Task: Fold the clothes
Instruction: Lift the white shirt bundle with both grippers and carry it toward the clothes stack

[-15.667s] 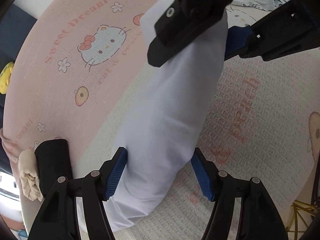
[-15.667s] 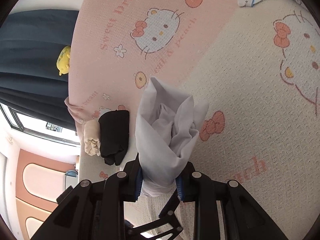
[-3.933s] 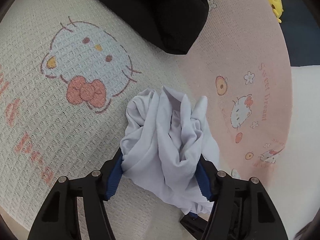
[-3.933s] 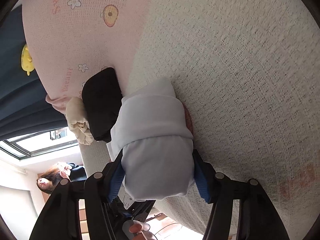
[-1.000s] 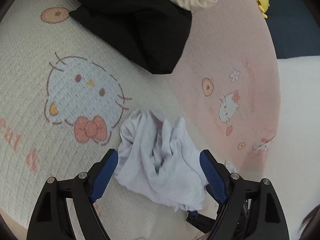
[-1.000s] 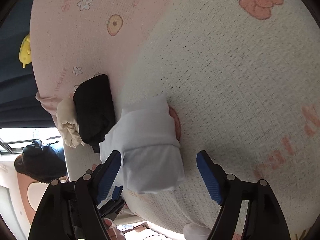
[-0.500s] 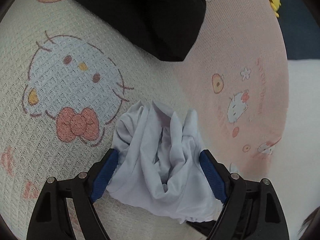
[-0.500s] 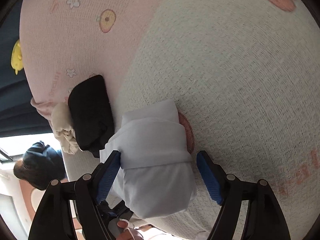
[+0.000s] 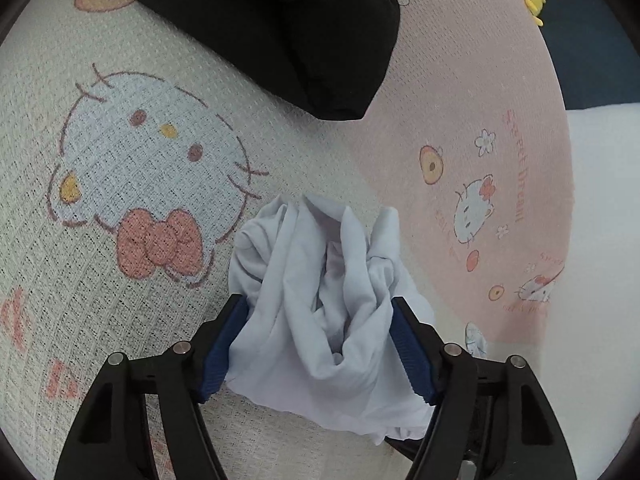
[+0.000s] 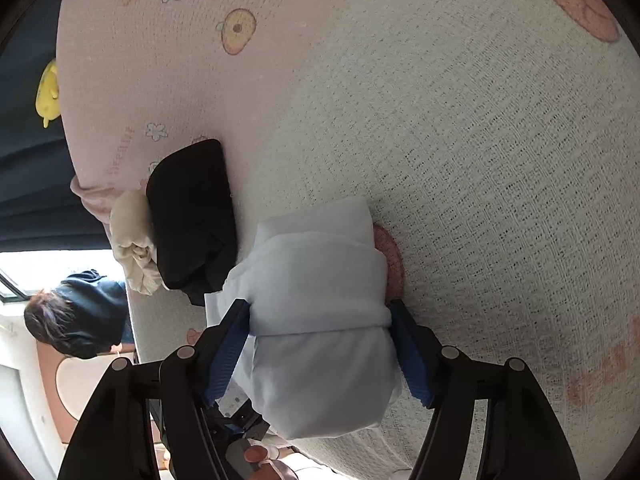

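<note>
Three folded garments lie on the cartoon-print bed cover point(image 9: 120, 288): one pale white bundle point(image 9: 324, 312), one black piece point(image 9: 304, 32) just beyond it, and one cream piece point(image 10: 132, 240), cut off in the left view. The left gripper point(image 9: 320, 344) and the right gripper point(image 10: 320, 344) are both closing, blue fingers point(image 9: 224, 344) pressing the bundle's opposite ends. One yellow toy point(image 10: 48, 92) sits at the edge; a person point(image 10: 76, 312) is partly visible.
</note>
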### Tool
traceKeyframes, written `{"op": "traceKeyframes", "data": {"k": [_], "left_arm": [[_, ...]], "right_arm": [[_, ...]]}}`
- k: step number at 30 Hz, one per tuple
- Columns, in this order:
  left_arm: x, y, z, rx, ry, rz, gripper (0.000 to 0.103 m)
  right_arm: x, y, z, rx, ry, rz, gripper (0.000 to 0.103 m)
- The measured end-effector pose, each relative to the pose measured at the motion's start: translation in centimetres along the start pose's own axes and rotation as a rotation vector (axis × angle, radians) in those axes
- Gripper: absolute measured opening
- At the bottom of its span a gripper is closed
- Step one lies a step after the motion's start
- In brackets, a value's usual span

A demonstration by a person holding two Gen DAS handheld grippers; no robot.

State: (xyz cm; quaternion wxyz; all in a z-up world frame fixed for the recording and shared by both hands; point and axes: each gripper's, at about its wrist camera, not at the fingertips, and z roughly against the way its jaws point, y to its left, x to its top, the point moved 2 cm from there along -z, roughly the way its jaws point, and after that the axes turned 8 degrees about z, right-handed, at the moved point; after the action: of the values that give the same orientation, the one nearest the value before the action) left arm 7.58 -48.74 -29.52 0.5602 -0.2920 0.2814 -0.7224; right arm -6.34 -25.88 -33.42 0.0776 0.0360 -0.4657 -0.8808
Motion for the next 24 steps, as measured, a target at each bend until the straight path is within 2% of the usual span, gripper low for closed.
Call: {"op": "traceKeyframes", "data": {"k": [3,6,8,13,16,20,24], "left_arm": [[0.1,0.2,-0.2,-0.003,0.015,0.023,0.070],[0.2,0.1,-0.2,-0.003,0.028,0.040,0.076],[0.2,-0.1,-0.4,0.008,0.031,0.033,0.081],[-0.3,-1.0,-0.5,0.042,0.018,-0.018,0.082],[-0.9,-0.8,0.4,-0.027,-0.005,-0.008,0.079],[-0.7,0.9,1.3,-0.106,0.006,0.095,0.058],[-0.9,2.3,2.2,-0.209,0.017,0.190,0.057]], "right_arm": [[-0.1,0.3,-0.4,-0.015,-0.002,-0.006,0.072],[0.1,0.9,-0.9,-0.056,0.014,0.024,0.072],[0.1,1.0,-1.0,-0.063,0.014,0.018,0.071],[0.4,1.4,-1.6,-0.065,0.007,0.043,0.069],[0.7,2.1,-1.6,-0.067,-0.002,0.083,0.067],[1.1,3.7,-1.6,-0.080,0.001,0.157,0.064],[1.2,5.7,-1.3,-0.108,-0.010,0.229,0.064]]}}
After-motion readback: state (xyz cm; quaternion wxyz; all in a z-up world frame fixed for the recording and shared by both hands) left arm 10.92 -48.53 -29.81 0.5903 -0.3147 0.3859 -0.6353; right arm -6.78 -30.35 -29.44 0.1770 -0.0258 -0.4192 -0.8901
